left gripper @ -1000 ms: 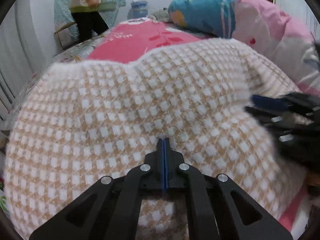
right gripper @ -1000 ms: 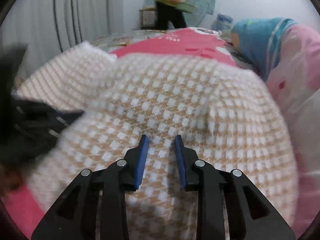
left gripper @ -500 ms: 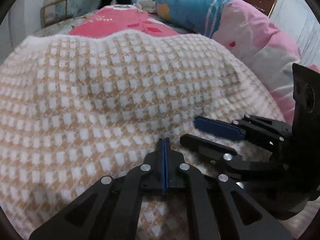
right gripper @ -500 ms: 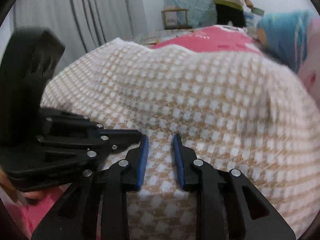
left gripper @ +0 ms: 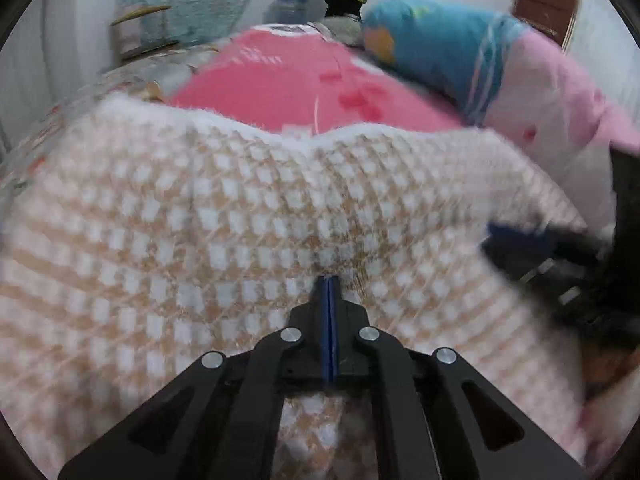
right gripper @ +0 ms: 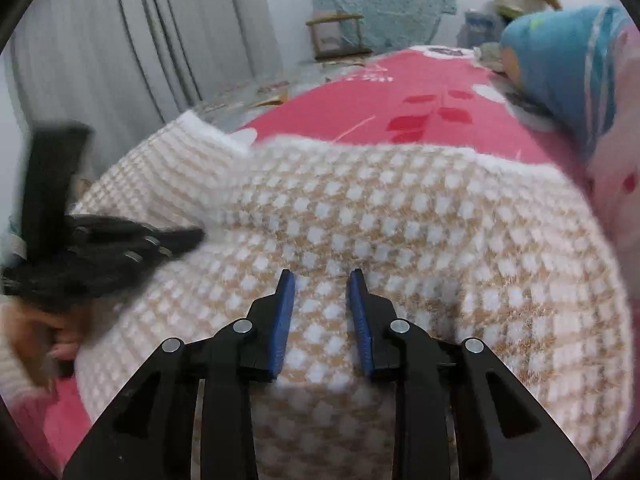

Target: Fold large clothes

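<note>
Grippers [left gripper: 328, 280] apart again over sweater [left gripper: 200, 240]

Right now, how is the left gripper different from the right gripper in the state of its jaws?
The left gripper has its jaws pressed together with no gap, while the right gripper keeps its jaws apart. Nothing visible sits between the left jaws, whereas the checked sweater shows in the gap of the right jaws; whether the blue pads pinch it I cannot tell. Both are black with blue pads and point down over the same sweater.
</note>
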